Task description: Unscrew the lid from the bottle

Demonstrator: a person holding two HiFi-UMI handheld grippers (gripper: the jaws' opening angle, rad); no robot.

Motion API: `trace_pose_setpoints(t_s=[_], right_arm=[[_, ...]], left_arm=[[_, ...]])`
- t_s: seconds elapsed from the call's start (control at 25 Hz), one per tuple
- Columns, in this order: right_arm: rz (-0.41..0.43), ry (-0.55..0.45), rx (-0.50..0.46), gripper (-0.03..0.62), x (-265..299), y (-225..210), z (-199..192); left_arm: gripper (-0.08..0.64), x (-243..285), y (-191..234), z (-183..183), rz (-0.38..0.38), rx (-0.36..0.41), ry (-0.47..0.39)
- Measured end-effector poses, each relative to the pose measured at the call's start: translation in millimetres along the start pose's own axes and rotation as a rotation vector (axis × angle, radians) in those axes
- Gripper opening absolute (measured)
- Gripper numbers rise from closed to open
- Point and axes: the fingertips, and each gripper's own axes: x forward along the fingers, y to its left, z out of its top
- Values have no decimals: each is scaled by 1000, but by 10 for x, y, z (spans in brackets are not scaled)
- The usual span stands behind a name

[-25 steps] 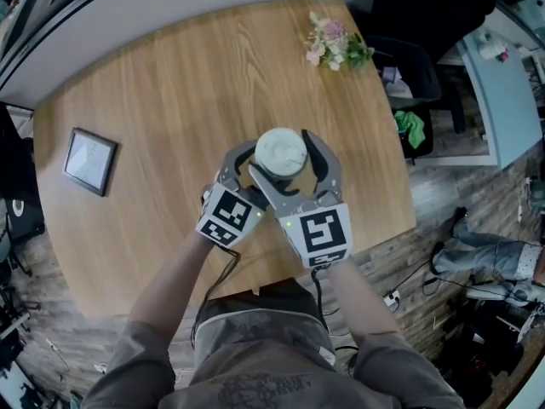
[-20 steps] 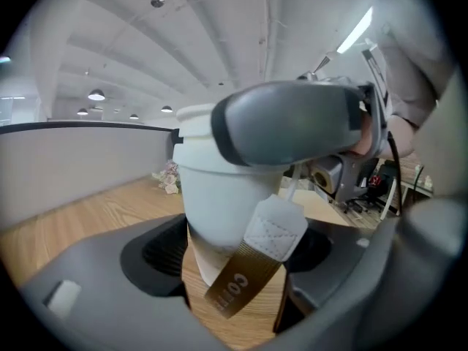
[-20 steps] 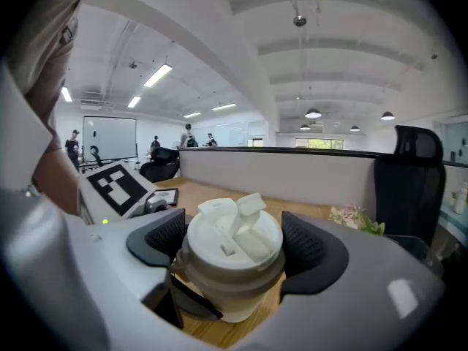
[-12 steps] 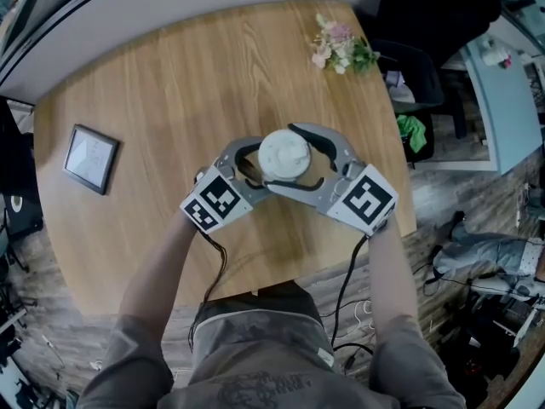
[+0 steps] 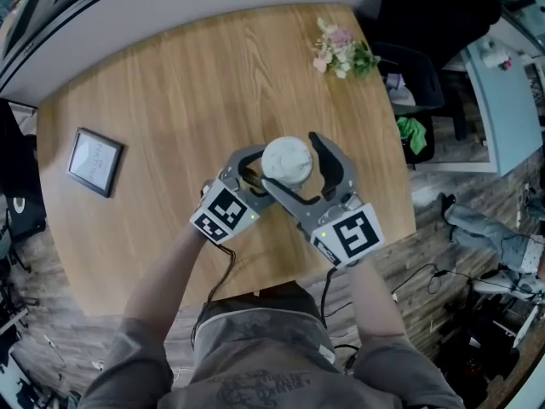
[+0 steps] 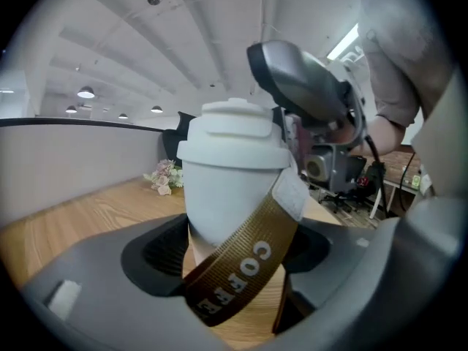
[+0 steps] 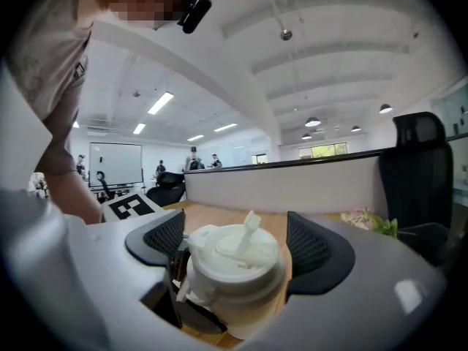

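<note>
Round and wood-grained, the surface (image 5: 170, 83) fills most of the head view. A small framed picture (image 5: 94, 162) lies at its left and a sprig of flowers (image 5: 341, 51) near its upper right edge. The bottle (image 6: 227, 189) stands upright just below the middle of that view, close to the person's edge of the surface.

The left tongs (image 6: 234, 243) are clamped low on the bottle's white body, with a pad on either side. The right tongs (image 7: 235, 248) sit higher and are clenched on the lid (image 7: 230, 269), whose rim meets both ribbed pads.

From where I stand, the bottle looks like stiff, smooth plastic. It is probably light, and slick enough to spin in a grip that slackens. The low hold on the body seems sound for bracing it. The lid's broad round rim is the natural place to turn it. The thin flip tab (image 7: 251, 229) sticking up on top looks too weak for that.

A brown woven strap (image 6: 241, 269) printed with "COFFEE" slants loose across the front and might snag.

The bottle is opaque and capped, so I cannot tell what is in it. At the upper right, off the surface, is a dark bin (image 5: 417, 71), and its contents are unclear.
</note>
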Motion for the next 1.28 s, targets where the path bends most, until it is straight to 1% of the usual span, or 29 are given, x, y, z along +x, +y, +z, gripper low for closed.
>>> trace_pose_setpoints(t_s=[0.04, 0.12, 0.2, 0.28, 0.4, 0.52, 0.6, 0.72, 0.88, 0.96, 1.0, 1.04, 1.12, 1.2, 1.28], right_arm=[[-46, 16, 3, 447, 25, 22, -54], [-111, 61, -5, 486, 102, 48, -178], [-162, 102, -19, 489, 156, 16, -251], [-185, 114, -32, 488, 194, -32, -278], [-170, 109, -49, 488, 231, -65, -297], [-93, 108, -44, 486, 225, -39, -306], [-10, 117, -49, 486, 226, -2, -307], [164, 123, -84, 486, 218, 85, -297], [439, 123, -76, 486, 156, 158, -285], [540, 133, -96, 486, 130, 173, -297], [572, 137, -110, 486, 126, 183, -299], [590, 138, -123, 486, 126, 193, -298], [590, 136, -135, 486, 128, 204, -296], [559, 128, -125, 486, 125, 186, -301], [520, 111, -96, 486, 126, 162, -293]], left_arm=[[342, -4, 3, -3, 20, -16, -5], [339, -12, 9, -18, 62, -46, -13], [337, -14, 5, -22, 101, -64, -20], [336, -13, 3, -11, 133, -73, -33], [334, -17, 11, -6, 149, -75, -45], [333, -15, 2, -20, 120, -61, -35], [333, -24, 0, -26, 80, -45, -31], [333, -43, -7, -25, -13, -13, -35], [330, -36, -17, -23, -135, 34, -49], [328, -33, -13, -23, -174, 47, -51], [327, -36, -11, -22, -186, 50, -52], [325, -41, -8, -20, -192, 52, -51], [325, -47, -11, -18, -189, 51, -50], [325, -37, -16, -24, -177, 48, -49], [328, -27, -16, -38, -161, 43, -43]])
